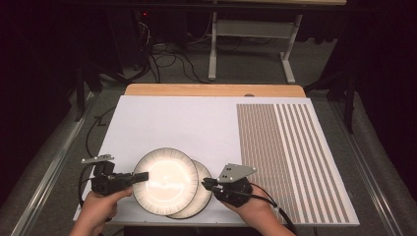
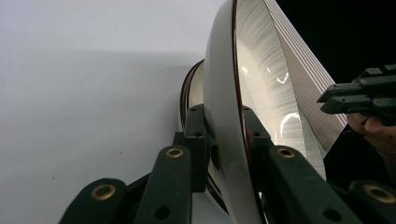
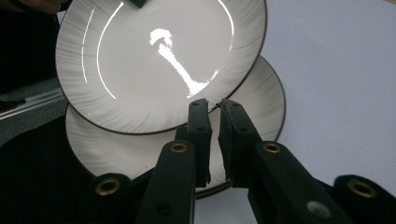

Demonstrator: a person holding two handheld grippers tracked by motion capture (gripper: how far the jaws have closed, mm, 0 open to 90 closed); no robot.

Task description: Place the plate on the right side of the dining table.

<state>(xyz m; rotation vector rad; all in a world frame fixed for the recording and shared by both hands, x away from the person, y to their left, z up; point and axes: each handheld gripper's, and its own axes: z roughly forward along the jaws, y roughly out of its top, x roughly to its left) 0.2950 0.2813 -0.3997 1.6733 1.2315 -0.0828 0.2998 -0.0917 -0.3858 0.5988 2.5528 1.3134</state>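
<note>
High view: left hand-held gripper point(image 1: 139, 176) pinches the glazed, breakable upper plate's point(image 1: 166, 181) rim; right hand-held gripper point(image 1: 210, 185), nearly closed, holds nothing.

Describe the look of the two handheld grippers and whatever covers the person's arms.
Both the left gripper and the right gripper are matte black, with brass-coloured rivets along their linkages and a grey three-cornered plate on top. A black cable trails from each. No sleeves show on the forearms.
</note>
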